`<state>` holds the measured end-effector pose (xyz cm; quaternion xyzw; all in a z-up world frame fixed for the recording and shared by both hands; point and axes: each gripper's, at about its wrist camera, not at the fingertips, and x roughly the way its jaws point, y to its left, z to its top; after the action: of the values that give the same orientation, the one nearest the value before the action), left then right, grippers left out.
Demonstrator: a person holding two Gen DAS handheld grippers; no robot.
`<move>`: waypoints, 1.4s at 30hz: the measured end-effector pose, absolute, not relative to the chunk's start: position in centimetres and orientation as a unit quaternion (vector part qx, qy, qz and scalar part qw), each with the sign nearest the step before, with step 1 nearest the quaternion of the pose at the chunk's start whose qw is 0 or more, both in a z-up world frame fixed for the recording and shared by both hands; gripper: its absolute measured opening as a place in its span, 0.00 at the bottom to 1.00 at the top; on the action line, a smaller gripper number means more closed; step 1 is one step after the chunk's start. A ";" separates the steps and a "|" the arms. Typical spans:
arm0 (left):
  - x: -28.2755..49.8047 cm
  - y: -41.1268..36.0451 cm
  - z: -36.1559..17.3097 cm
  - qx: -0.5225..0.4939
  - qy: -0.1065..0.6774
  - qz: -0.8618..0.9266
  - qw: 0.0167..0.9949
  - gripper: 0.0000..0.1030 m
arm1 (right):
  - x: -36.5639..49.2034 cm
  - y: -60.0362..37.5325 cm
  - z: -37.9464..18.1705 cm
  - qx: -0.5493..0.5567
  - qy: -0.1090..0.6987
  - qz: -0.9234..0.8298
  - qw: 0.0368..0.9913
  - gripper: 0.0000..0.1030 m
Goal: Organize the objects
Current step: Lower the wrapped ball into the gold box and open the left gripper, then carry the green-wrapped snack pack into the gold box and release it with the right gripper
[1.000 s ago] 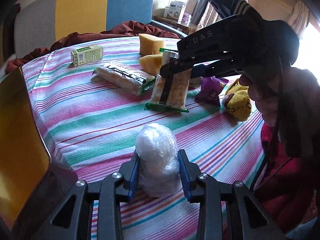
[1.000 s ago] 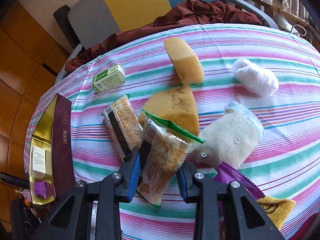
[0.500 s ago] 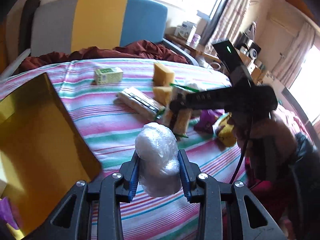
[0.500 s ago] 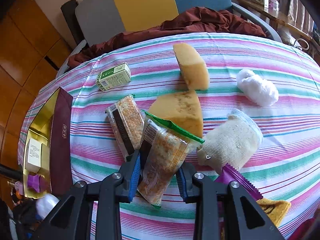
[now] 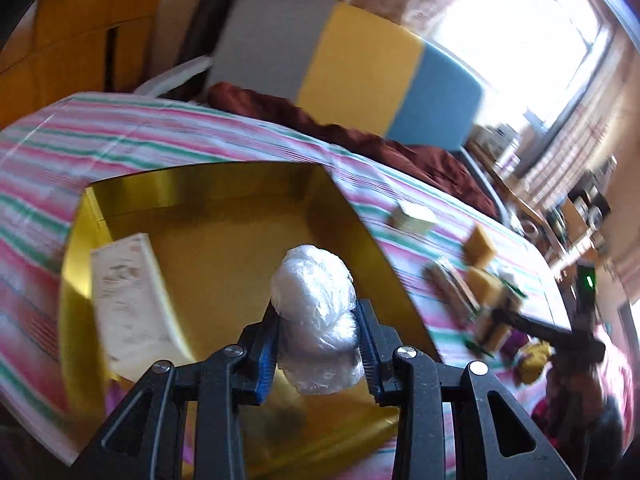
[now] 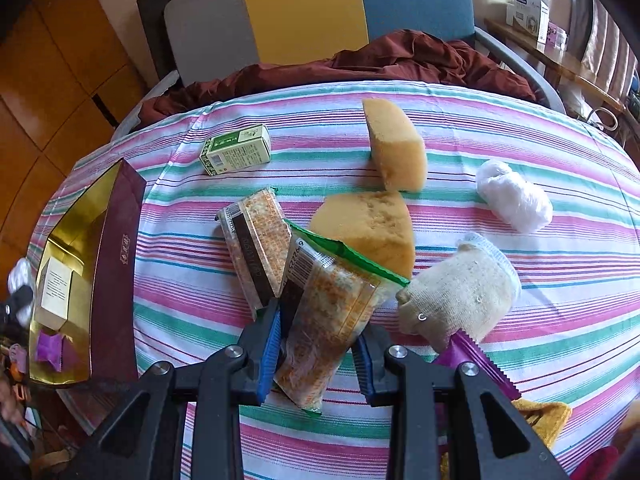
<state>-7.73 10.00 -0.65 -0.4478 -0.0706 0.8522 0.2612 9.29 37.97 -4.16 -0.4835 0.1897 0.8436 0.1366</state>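
Beside a sunlit window (image 5: 532, 40), a grey, yellow and blue headboard (image 6: 320, 8) rises behind a bed whose striped sheet (image 6: 500, 300) serves as the surface for the sorting. Wooden panelling (image 6: 52, 72) lines the wall at left, and a dark red blanket (image 6: 380, 64) lies bunched at the head of the bed. At the sheet's left edge stands a gold-lined box (image 5: 224, 240) holding a white carton (image 5: 128, 304). Over it hangs the left gripper (image 5: 318, 344), its jaws clamped on a white plastic-wrapped bundle (image 5: 316, 320). The right gripper (image 6: 316, 356) has its jaws closed on a clear snack packet (image 6: 332, 316), near two yellow sponges (image 6: 396, 144), a knitted sock (image 6: 464, 292), a second snack packet (image 6: 256, 248) and a small green box (image 6: 236, 154).
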 end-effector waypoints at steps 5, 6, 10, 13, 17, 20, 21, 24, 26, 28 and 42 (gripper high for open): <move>-11.5 7.5 -0.7 -0.458 -0.110 0.851 0.231 0.35 | 9.2 37.9 -4.2 -0.484 0.186 0.844 0.139 0.31; -12.1 7.4 -0.8 -0.460 -0.111 0.852 0.226 0.35 | 9.2 37.9 -4.2 -0.484 0.185 0.844 0.139 0.31; -14.2 7.8 -2.4 -0.474 -0.111 0.850 0.204 0.36 | 9.2 37.9 -4.3 -0.484 0.185 0.844 0.139 0.31; -15.5 7.5 -3.3 -0.482 -0.100 0.851 0.184 0.36 | 9.1 37.9 -4.3 -0.485 0.182 0.844 0.139 0.31; -17.4 7.0 -4.7 -0.491 -0.071 0.857 0.135 0.37 | 9.1 37.9 -4.3 -0.484 0.178 0.845 0.140 0.31; -17.9 6.3 -4.9 -0.484 -0.051 0.867 0.110 0.45 | 9.1 37.8 -4.2 -0.483 0.174 0.847 0.140 0.31; -18.0 6.1 -4.9 -0.485 -0.052 0.866 0.109 0.48 | 9.0 37.8 -4.2 -0.483 0.173 0.847 0.140 0.31; -17.6 5.9 -4.6 -0.478 -0.054 0.869 0.114 0.54 | 9.1 37.8 -4.1 -0.482 0.170 0.848 0.141 0.31; -17.1 5.9 -4.0 -0.469 -0.053 0.875 0.107 0.55 | 9.1 37.8 -4.1 -0.482 0.169 0.848 0.142 0.30; -16.2 6.1 -3.4 -0.458 -0.049 0.881 0.112 0.55 | 9.1 37.9 -4.1 -0.481 0.168 0.848 0.145 0.31; -7.6 6.8 0.5 -0.377 -0.005 0.917 0.128 0.61 | 9.7 37.7 -2.8 -0.454 0.165 0.863 0.146 0.30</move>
<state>-7.57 6.75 0.48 -0.3768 -0.0051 0.9174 0.1279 9.74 37.66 -2.80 -0.4543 0.1648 0.8632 0.1462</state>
